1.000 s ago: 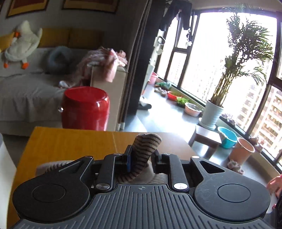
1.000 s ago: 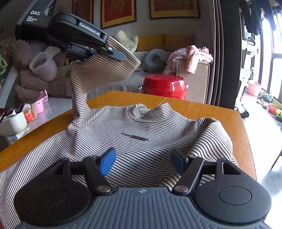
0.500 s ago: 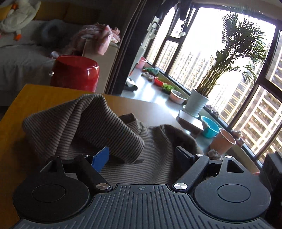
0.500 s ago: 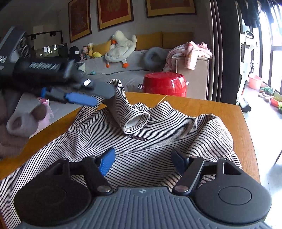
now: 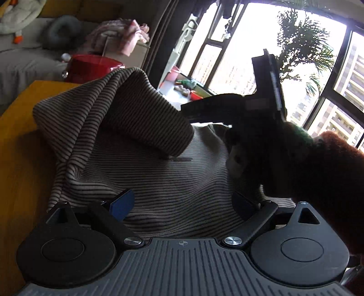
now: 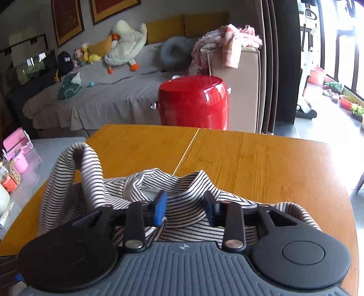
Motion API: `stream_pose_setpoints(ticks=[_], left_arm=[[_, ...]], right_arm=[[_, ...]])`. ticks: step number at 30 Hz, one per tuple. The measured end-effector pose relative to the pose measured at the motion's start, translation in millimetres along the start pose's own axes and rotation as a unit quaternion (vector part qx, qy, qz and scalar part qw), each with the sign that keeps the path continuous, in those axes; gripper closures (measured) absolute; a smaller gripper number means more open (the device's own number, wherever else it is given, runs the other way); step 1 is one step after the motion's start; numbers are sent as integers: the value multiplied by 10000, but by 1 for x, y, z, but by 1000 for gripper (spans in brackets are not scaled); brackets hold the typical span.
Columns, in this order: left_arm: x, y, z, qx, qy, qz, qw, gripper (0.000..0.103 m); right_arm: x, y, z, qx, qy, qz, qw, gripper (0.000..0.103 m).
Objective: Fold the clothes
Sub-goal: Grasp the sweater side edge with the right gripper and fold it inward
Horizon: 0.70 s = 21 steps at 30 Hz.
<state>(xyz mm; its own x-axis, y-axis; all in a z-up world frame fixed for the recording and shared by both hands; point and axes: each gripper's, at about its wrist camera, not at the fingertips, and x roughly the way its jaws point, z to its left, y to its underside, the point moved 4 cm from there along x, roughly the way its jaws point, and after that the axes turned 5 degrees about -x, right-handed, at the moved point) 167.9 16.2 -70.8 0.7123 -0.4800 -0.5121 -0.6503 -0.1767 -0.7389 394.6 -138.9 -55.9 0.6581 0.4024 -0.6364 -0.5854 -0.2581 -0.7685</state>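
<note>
While striped sweater (image 5: 173,173) lies on table (image 6: 261,164), my left gripper (image 5: 182,206) jaws released; right gripper (image 6: 185,208), frame centre, jaws half-closed around sweater fabric, grip unclear.

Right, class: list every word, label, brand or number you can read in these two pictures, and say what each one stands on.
None can be read for certain.
Dark print on the striped top's chest: too blurred.
Label strip on the right hand-held gripper, seen from the left wrist view: too dark and small.
Pink box beside the wooden table: no legible print.
Framed pictures on the wall: no text visible.
</note>
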Motion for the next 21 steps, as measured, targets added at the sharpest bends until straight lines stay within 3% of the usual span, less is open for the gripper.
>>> stream_pose_setpoints(ticks=[1,6,10,14,17,19,21], left_arm=[[0,-1,2,-9,4,-11,10000,6],[2,-6,10,-146,53,-51,9999,5],[4,-9,14,-252,98,-64,9996,3],[6,-11,19,-358,143,-77,9992,1],[6,-13,20,-363,123,-116,9992,1],[4,-15,18,-306,65,-168,9994,1],[3,-17,16,-248,7,-219,9995,1]], right_arm=[[9,0,0,-61,109,49,9999,99],[32,-15,-5,-342,505,-86,9981,100],[46,-27,-20,-696,1203,-54,9903,103],[19,-28,-24,-606,856,-280,9941,102],[-21,-26,-16,-687,513,-566,9947,87],[-51,-24,-9,-724,245,-739,9943,59],[-75,-21,0,-811,-46,-837,9932,48]])
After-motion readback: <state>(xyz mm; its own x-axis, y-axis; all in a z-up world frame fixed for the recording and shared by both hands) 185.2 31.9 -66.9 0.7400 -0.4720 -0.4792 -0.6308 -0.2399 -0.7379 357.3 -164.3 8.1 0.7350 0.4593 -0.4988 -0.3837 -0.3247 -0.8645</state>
